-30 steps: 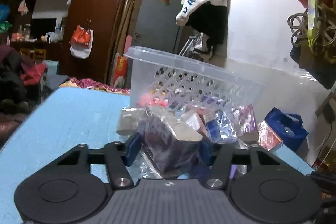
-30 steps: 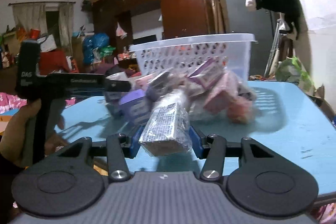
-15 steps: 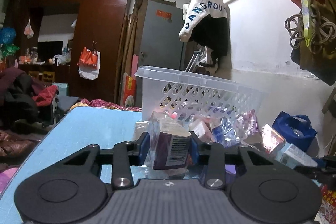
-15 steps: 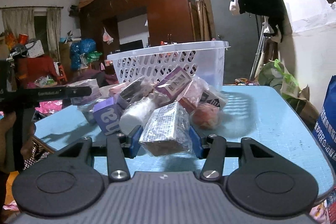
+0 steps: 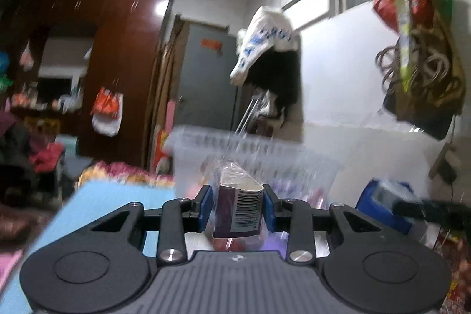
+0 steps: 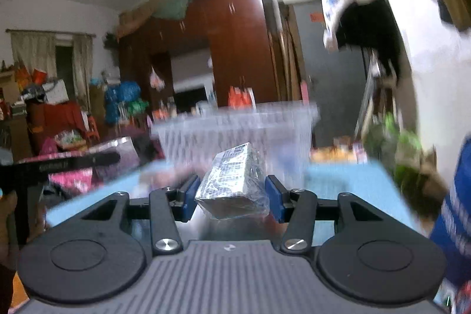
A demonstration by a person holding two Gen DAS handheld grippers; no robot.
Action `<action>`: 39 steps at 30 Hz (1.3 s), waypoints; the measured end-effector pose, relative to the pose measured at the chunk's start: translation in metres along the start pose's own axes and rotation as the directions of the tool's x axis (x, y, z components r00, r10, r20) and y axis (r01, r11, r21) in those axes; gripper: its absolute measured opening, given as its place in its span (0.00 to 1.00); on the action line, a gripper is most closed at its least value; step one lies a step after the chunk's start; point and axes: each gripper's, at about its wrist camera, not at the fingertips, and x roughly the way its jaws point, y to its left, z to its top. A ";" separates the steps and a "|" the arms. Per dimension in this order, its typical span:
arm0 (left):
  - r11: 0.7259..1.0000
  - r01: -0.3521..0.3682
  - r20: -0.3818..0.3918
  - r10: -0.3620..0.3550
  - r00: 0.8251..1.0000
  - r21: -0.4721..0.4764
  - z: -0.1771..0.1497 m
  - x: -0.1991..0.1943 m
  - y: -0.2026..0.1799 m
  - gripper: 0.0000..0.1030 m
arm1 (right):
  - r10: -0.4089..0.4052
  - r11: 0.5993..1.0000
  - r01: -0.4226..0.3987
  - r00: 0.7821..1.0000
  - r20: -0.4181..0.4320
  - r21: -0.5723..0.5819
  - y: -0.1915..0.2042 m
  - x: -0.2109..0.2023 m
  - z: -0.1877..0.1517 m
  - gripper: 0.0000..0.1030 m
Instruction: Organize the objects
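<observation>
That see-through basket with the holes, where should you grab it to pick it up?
Probably by the thick rim along the top of the basket. It sticks out past the holed walls, so a tool coming from the near side could pinch it. The walls are wide and flat, too broad to squeeze. Both tools are full right now.

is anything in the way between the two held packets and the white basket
Nothing visible. Each hand-held gripper grips a wrapped packet, and the basket sits straight ahead with only open air before its rim, though blur hides detail.
</observation>
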 end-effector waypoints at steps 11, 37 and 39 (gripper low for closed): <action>0.998 0.034 -0.086 -0.029 0.996 0.056 0.096 0.123 -0.019 0.41 | -0.082 0.973 0.054 0.990 -0.118 -0.226 0.019 0.147 0.102 0.53; 0.990 -0.126 -0.248 0.108 0.963 -0.057 -0.037 0.024 0.030 0.85 | -0.027 1.000 0.028 0.975 -0.222 0.001 -0.018 0.073 -0.022 0.41; 0.990 -0.137 -0.270 0.121 0.955 -0.040 -0.040 0.031 0.025 0.83 | -0.018 0.999 0.023 0.979 -0.202 0.022 -0.020 0.068 -0.026 0.40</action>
